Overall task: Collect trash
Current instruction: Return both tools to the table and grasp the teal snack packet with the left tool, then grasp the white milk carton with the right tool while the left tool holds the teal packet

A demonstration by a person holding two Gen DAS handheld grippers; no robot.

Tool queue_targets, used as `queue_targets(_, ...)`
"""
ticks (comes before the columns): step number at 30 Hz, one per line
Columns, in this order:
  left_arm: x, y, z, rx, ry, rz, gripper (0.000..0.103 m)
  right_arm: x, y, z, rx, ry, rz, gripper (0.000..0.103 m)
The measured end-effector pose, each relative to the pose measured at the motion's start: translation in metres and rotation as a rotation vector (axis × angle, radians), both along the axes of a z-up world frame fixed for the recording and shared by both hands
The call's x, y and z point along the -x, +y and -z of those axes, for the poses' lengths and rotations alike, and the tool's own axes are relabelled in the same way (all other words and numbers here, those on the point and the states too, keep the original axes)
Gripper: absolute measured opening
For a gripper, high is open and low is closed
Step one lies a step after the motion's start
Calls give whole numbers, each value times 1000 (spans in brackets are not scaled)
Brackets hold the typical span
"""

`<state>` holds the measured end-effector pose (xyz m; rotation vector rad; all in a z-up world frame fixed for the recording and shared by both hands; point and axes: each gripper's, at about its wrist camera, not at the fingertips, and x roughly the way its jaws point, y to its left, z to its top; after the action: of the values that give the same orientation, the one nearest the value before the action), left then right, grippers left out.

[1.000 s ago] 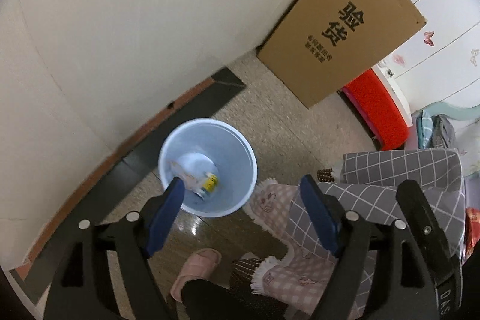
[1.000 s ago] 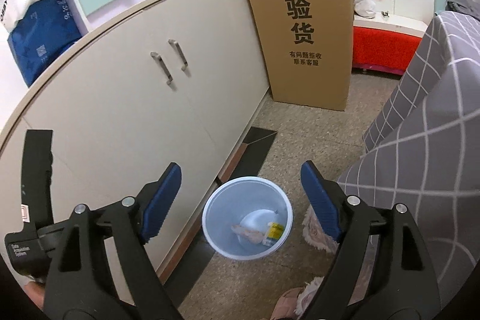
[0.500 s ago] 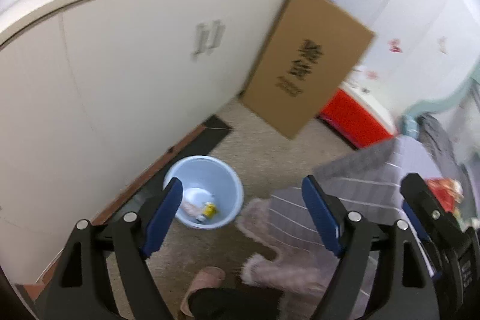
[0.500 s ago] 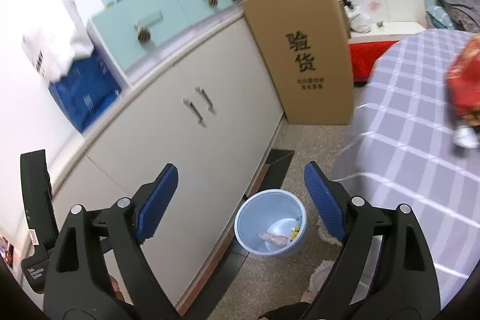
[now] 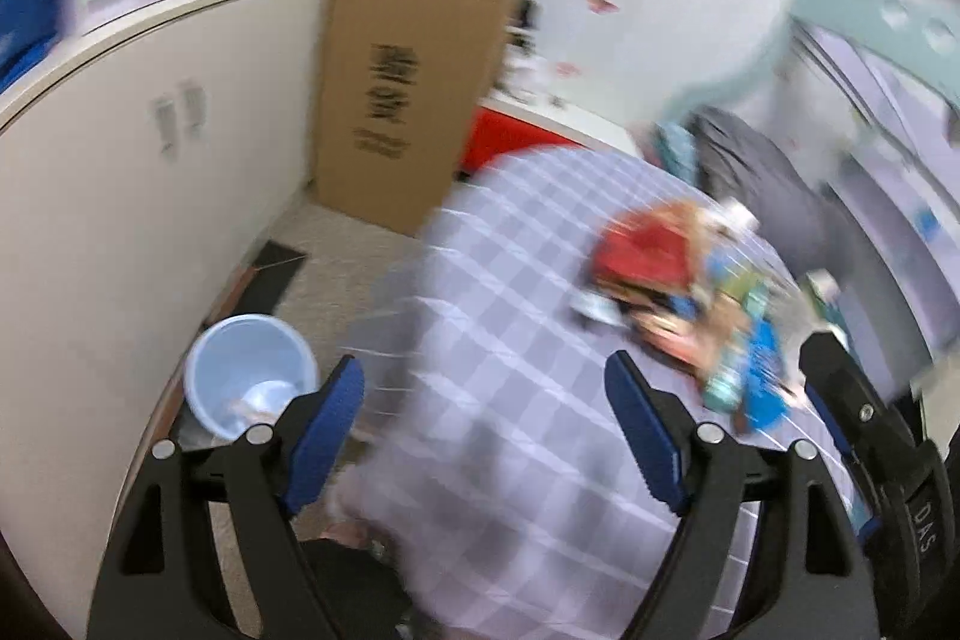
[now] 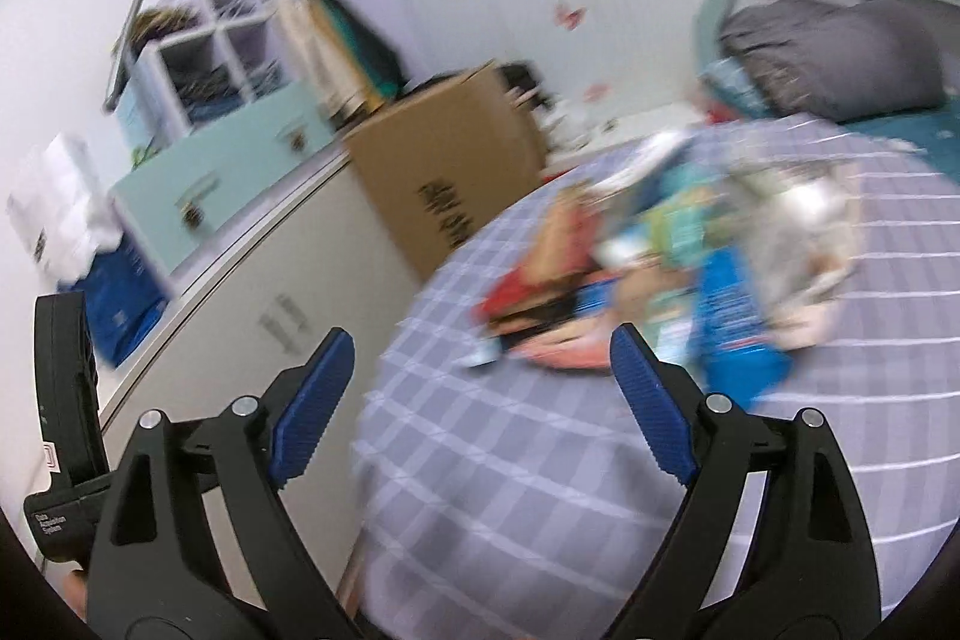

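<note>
- Left gripper (image 5: 483, 388): jaws wide, nothing btwn blue pads (image 5: 327, 424); hovering over near edge of checked tablecloth (image 5: 516, 460).
- Right gripper (image 6: 482, 361): jaws wide too, just been opening further, nothing gripped; also above cloth, trash pile right beyond the tips.
- Right gripper's black body also seen at lower right edge of left view; left gripper's body at far left of right view.
- Pale blue bin (image 5: 249, 370): on floor just left of table, close beside white cabinet (image 5: 120, 196); a few bits lying in bottom, too blurred to ID.
- Dark floor mat (image 5: 273, 274) just beyond bin, along cabinet base.
- Trash pile (image 5: 684, 292) on tabletop, far-right part of cloth: red wrapper (image 5: 642, 250), blue packet (image 5: 759, 370), teal/green packs, crumpled pale bits; heavy motion blur, so no detail.
- Same pile in right view (image 6: 678, 274): blue packet (image 6: 729, 322) nearest the right pad, red/orange wrappers to left of it, crumpled white plastic (image 6: 804, 226) behind.
- Tall cardboard box (image 5: 408, 94) w/ black print, upright on floor against cabinet end, past the table.
- Red low unit (image 5: 510, 136) behind box.
- Grey bedding (image 6: 834, 58) far back right.
- Mint drawers (image 6: 222, 184) on cabinet top; cube shelf (image 6: 234, 10) above, by wall.
</note>
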<state>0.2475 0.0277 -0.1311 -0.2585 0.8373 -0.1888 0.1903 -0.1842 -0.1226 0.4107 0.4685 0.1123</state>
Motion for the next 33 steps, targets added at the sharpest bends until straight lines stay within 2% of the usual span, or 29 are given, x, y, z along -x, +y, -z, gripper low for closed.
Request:
queue_targets(2, -1, -31, 1, 23, 9, 83, 80, 9, -24, 0, 14, 0, 54, 86)
queue_targets(5, -5, -79, 7, -5, 8, 171, 80, 21, -64, 7, 12, 17, 136, 86)
queue_targets(8, -9, -123, 14, -68, 0, 224, 78, 29, -91, 15, 0, 41, 179, 86)
queue_targets(9, -10, -136, 17, -86, 0, 253, 72, 30, -100, 19, -7, 54, 188, 86)
queue_targets(11, -12, -155, 21, -127, -3, 295, 68, 30, -113, 27, -18, 76, 202, 86)
queue_targets(13, -12, -176, 26, -203, -24, 321, 59, 31, -122, 35, -35, 92, 202, 86)
queue_targets(14, -13, -187, 29, -252, -36, 334, 58, 31, -128, 39, -47, 101, 205, 86)
queue_targets(18, -18, -204, 34, -373, -67, 350, 53, 30, -140, 49, -67, 123, 193, 86)
queue_targets(21, -24, -210, 38, -414, -69, 361, 45, 32, -145, 54, -79, 136, 177, 86)
queue_targets(26, -30, -221, 42, -511, -94, 374, 45, 28, -150, 56, -97, 146, 170, 86)
queue_targets(29, -33, -228, 46, -573, -92, 372, 36, 26, -153, 59, -111, 155, 161, 86)
queue_targets(30, -33, -228, 47, -590, -100, 370, 28, 26, -154, 60, -115, 156, 161, 86)
queue_targets(32, -30, -226, 45, -570, -100, 370, 28, 26, -154, 60, -112, 156, 162, 86)
queue_targets(33, -28, -220, 43, -528, -90, 371, 27, 26, -154, 59, -112, 156, 160, 86)
